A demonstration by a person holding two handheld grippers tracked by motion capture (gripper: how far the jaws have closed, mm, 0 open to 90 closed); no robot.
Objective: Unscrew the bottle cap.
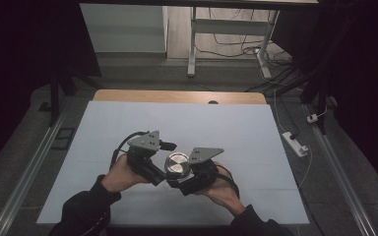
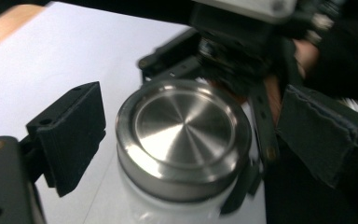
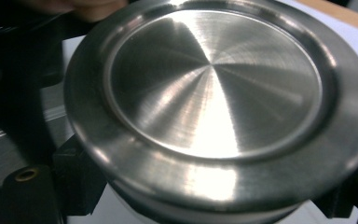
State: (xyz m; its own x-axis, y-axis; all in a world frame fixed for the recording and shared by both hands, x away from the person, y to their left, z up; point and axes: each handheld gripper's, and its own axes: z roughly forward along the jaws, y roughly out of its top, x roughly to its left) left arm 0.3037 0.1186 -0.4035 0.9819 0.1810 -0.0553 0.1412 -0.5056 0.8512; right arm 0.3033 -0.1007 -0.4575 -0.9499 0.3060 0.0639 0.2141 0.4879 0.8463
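Left gripper (image 2: 186,140) stands with its jaws apart on both sides of the steel lid (image 2: 183,135), and in the left gripper view I see a clear gap between each black pad and the lid's rim, so it is not pinching anything. The lid sits on a white jar (image 2: 168,210), and the jar is above the near middle of the white table cover (image 1: 256,128), between the two hands.

My judgement is that the step in hand is to unscrew this lid. To do it well, the left gripper should first be centred, so that both pads meet the rim at the same height and at opposite points. Then it should close firmly before any turning, because brushed steel is smooth and the pads may slip. Each turn should be short, and the jaws should open only when the wrist has no more room.

Going to the right, the right gripper (image 1: 189,183) is closed on the jar's body just under the lid; in the right gripper view its jaws come up on each side below the rim. This grip should hold steady so the jar does not rotate together with the lid.

About the pose, in the high view both forearms enter from the bottom edge in dark sleeves. The left hand (image 1: 120,174) reaches in from the left, the right hand (image 1: 221,189) from the right, and the two grippers almost touch around the jar.
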